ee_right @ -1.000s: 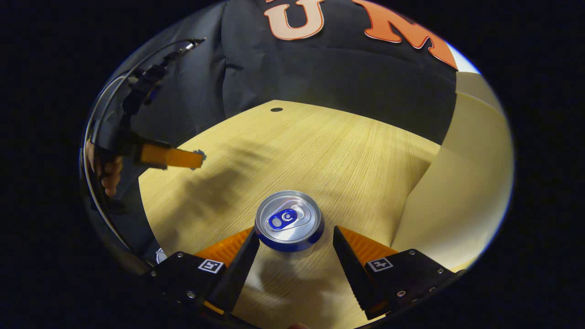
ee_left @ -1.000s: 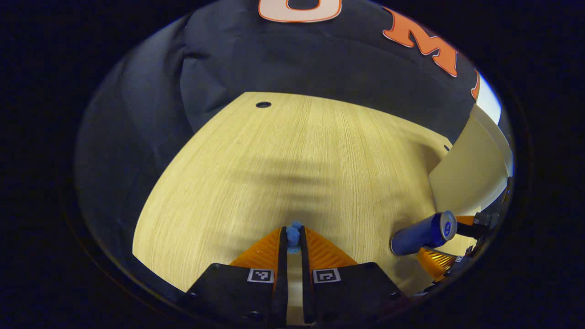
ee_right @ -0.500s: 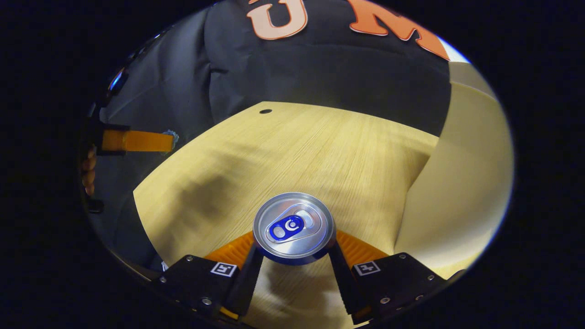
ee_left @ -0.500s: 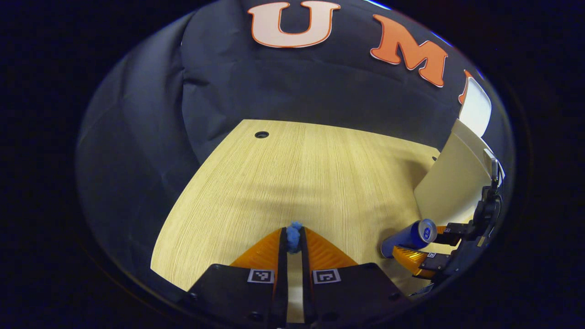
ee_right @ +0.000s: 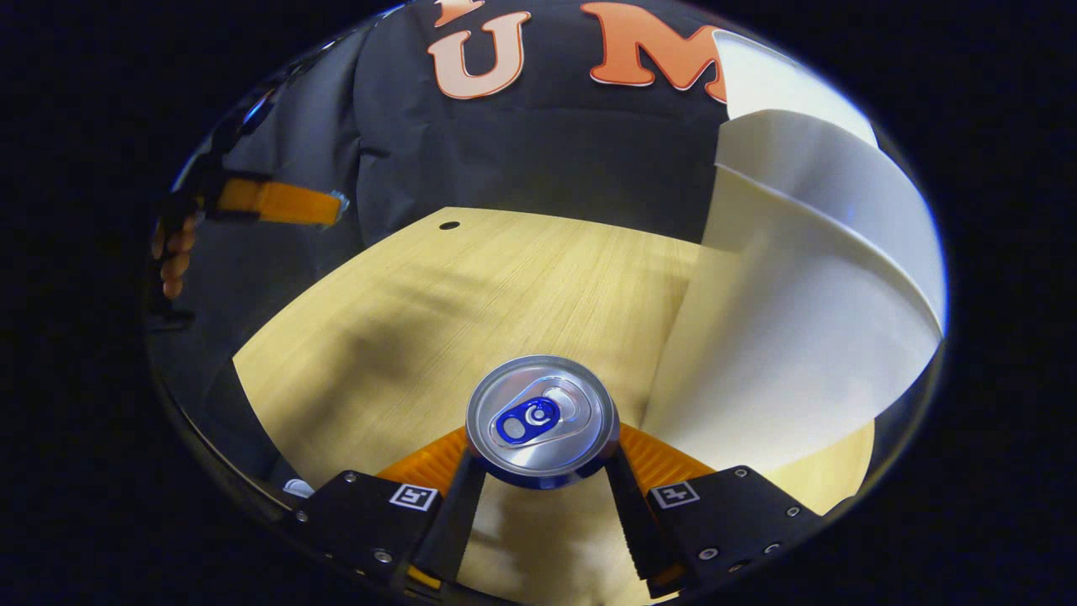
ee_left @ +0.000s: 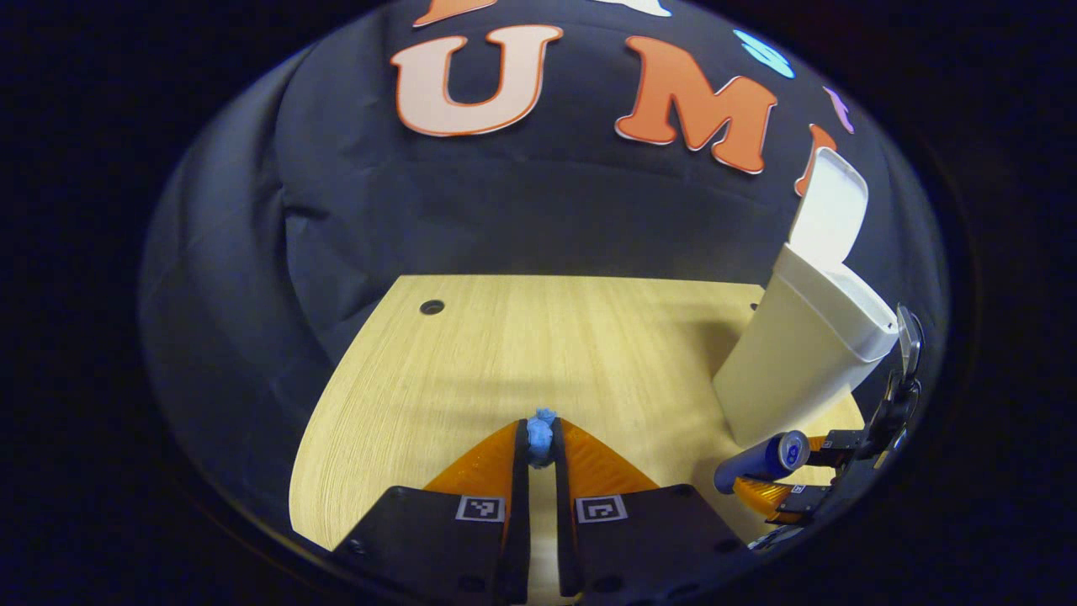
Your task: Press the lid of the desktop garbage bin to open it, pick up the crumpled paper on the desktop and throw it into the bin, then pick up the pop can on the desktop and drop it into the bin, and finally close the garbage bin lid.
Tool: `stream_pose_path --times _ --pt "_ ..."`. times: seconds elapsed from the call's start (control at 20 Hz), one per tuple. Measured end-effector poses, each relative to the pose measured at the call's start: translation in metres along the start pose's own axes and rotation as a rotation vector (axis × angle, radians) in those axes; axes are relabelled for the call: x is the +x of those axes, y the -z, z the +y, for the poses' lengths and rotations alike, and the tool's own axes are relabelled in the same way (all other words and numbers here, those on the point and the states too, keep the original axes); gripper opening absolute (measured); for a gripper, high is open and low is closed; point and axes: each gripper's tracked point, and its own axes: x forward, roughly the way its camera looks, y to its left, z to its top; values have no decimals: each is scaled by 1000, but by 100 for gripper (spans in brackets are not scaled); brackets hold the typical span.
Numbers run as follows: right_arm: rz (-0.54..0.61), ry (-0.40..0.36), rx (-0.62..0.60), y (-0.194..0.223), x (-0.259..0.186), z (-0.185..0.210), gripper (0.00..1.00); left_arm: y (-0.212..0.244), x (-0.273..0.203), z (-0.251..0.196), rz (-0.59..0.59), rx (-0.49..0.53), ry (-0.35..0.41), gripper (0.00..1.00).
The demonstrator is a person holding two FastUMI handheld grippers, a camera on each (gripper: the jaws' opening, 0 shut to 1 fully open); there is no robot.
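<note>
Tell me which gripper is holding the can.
The right gripper: it is shut on the can beside the bin. The left gripper pinches only a blue scrap.

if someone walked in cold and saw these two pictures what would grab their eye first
Likely the pop can, its silver top facing the camera in the right gripper view, clamped between the right gripper jaws. Next, the tall white garbage bin at the right of the wooden desktop, its lid flipped up. Then the small blue scrap pinched at the tips of the left gripper.
</note>
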Motion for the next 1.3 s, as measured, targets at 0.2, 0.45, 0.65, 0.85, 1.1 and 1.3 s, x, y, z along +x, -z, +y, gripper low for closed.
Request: stream_pose_path --times 0.2,0.45,0.65,0.85,1.1,1.3 --pt "-4 50 -14 3 5 -5 77 -43 -4 -51 -74 49 104 17" --pt "2 87 35 1 5 -7 77 -87 -8 -130 -177 109 255 17" --pt "0 129 80 -5 0 -6 77 -110 -7 -192 -228 147 375 17" --pt "-4 168 123 -4 3 -9 77 -121 -8 -238 -259 171 467 17" --pt "-8 210 161 -1 5 -11 77 -127 -12 -280 -281 196 538 17" --pt "0 242 179 -3 2 -11 77 -132 -13 -303 -291 213 576 17"
